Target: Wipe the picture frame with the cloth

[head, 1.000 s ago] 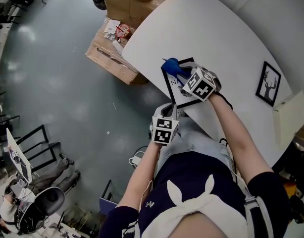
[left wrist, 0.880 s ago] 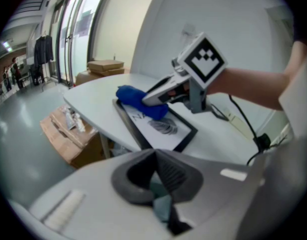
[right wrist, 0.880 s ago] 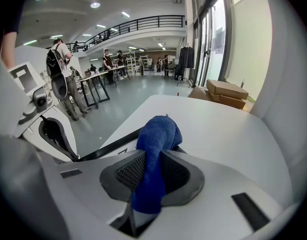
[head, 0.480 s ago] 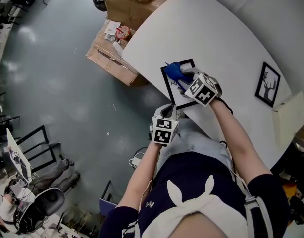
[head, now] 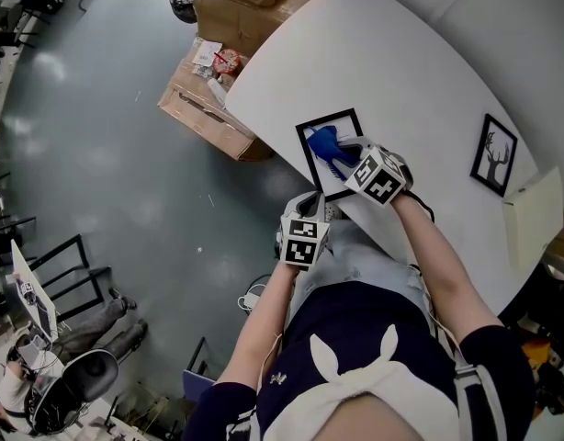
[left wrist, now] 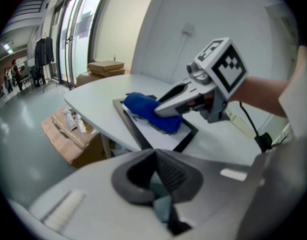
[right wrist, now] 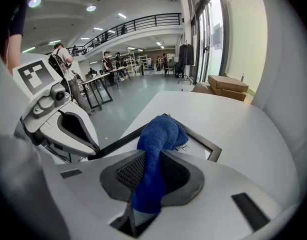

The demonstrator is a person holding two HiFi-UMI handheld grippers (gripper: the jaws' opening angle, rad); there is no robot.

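Observation:
A black picture frame (head: 308, 154) with a white print lies at the near edge of the white table (head: 401, 53). A blue cloth (head: 324, 142) rests on its glass, and my right gripper (head: 348, 154) is shut on that cloth (right wrist: 156, 149), which hangs out between the pads. My left gripper (head: 315, 202) sits just off the table's edge at the frame's near corner. Its jaws stand shut, and the frame's dark edge (left wrist: 128, 124) runs in between them. From the left gripper view, the right gripper (left wrist: 168, 104) presses the cloth (left wrist: 151, 111) down on the frame.
A second small frame with a tree print (head: 496, 154) lies further right on the table, beside a beige sheet (head: 536, 214). Cardboard boxes (head: 208, 108) stand on the floor past the table's left edge. My own torso fills the lower part of the head view.
My right gripper has drawn the blue cloth along the frame's glass toward me. The frame has turned slightly. The left gripper has stayed at the near corner.

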